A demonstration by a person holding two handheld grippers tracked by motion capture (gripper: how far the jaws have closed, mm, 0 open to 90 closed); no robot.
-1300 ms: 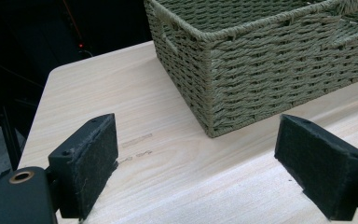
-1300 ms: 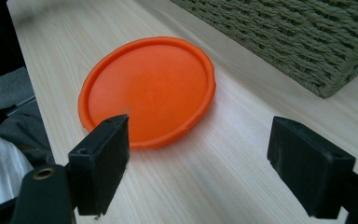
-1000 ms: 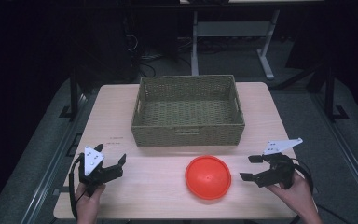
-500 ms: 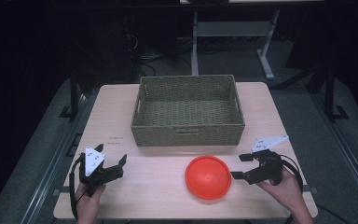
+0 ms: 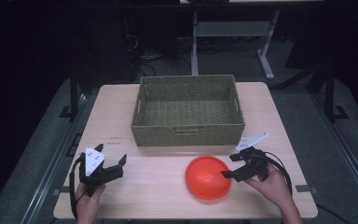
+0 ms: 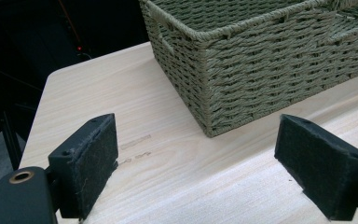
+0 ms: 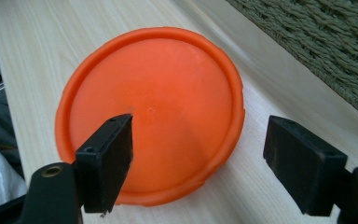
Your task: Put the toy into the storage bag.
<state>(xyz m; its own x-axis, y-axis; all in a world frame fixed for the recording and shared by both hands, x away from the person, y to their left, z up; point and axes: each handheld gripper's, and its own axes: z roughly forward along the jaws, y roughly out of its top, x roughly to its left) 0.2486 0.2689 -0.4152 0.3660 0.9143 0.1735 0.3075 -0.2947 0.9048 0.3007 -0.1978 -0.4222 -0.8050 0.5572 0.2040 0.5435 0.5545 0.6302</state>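
Both jaws of the right gripper (image 5: pixel 229 165) stand wide, empty, at the right rim of the orange plate (image 5: pixel 208 176), which lies upside down near the woven basket (image 5: pixel 188 135); left gripper (image 5: pixel 120 164) gapes wide over the table (image 5: pixel 154 186), near-left.

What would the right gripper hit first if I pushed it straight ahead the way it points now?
Most likely the orange disc. The right gripper, jaws open, points at its near edge, one jaw already over the rim. If it passed above the disc, bare table comes next; height is hard to judge.
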